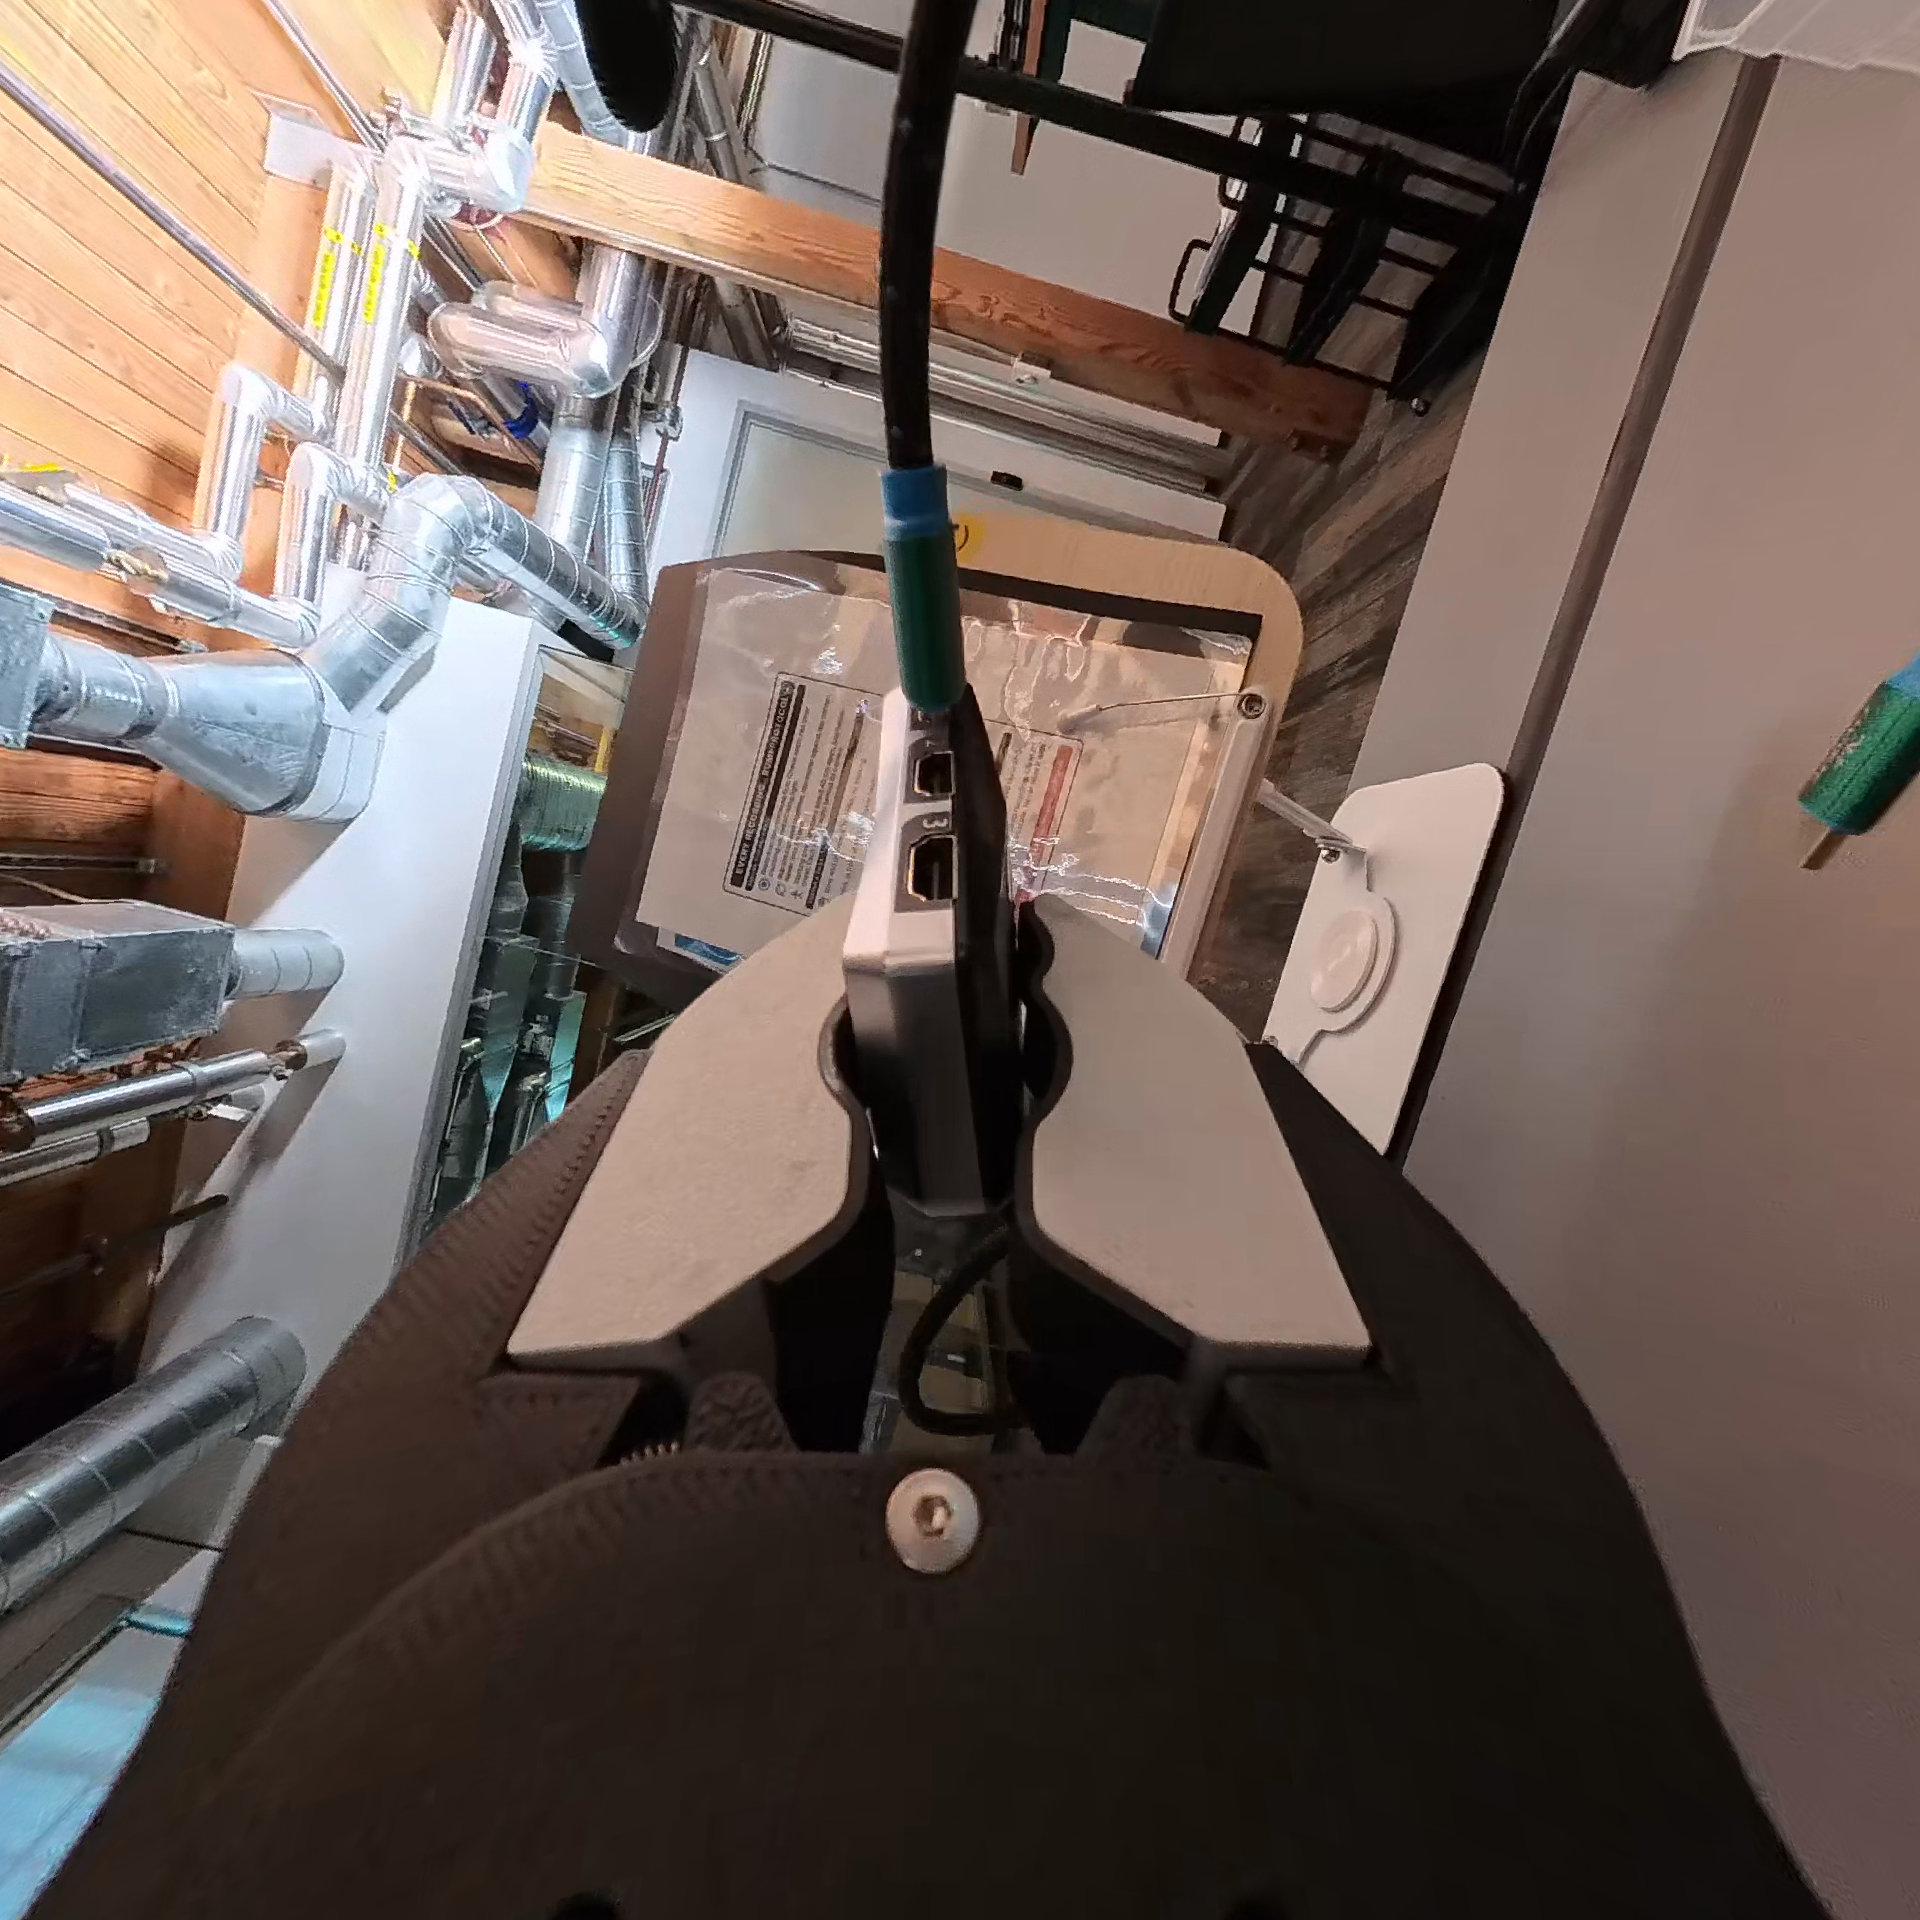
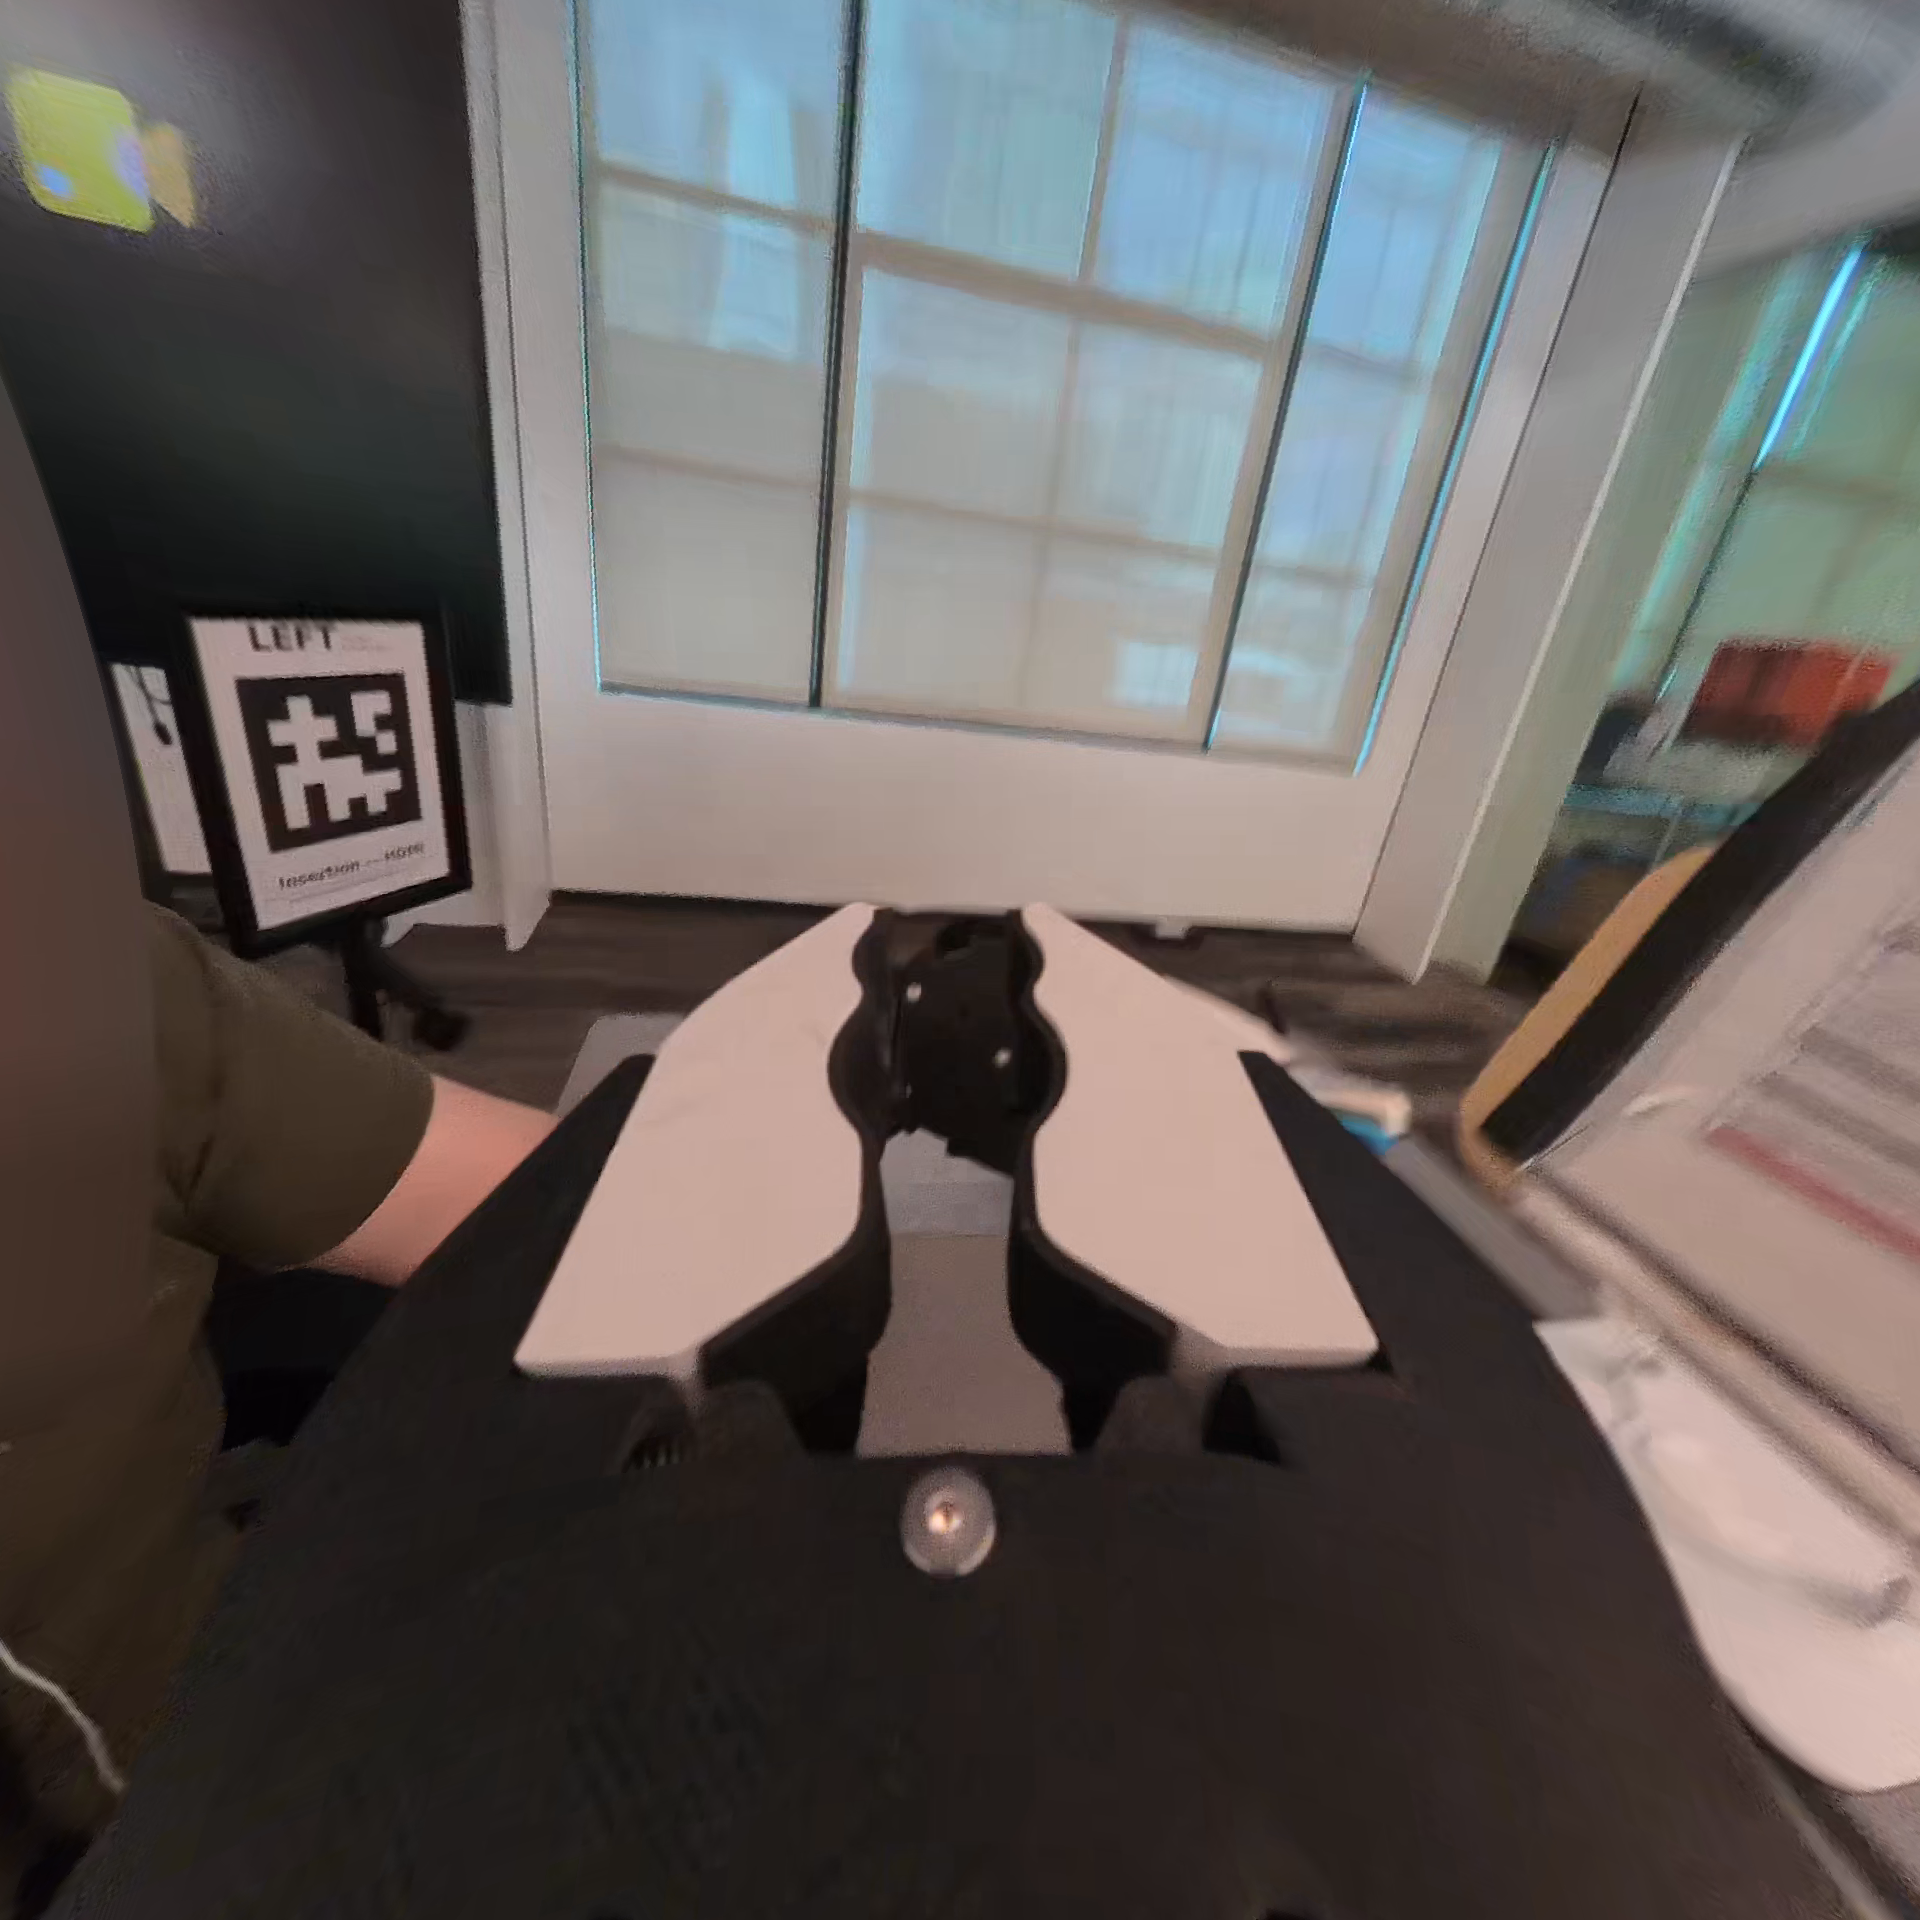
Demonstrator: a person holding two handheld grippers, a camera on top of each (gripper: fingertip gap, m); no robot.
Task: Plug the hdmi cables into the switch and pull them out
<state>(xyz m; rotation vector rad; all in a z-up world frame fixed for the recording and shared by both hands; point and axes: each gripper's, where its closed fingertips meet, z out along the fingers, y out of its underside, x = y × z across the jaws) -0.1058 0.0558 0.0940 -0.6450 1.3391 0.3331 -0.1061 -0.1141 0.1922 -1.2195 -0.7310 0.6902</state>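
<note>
Fingers of the left gripper (image 1: 940,914) clamp the HDMI switch (image 1: 902,883), a slim white and grey box held edge-on, with its row of ports facing the camera. One black HDMI cable (image 1: 914,260) with a green plug sleeve (image 1: 920,613) sits in the farthest port; the two nearer ports are open. A second green-sleeved plug (image 1: 1865,753) lies on the grey tabletop (image 1: 1714,1039) at the right edge of that view.

Only the right wrist view shows the right gripper (image 2: 945,920): its fingers stand narrow around a small black part with pale dots, and blur leaves it unclear whether they touch it. It also shows a person's bare forearm (image 2: 478,1153) in an olive sleeve.

Silver ducts (image 1: 260,665) on wood panelling fill the left view; a large white-framed window (image 2: 1039,395), a framed marker sign (image 2: 327,764) and dark flooring fill the right.
</note>
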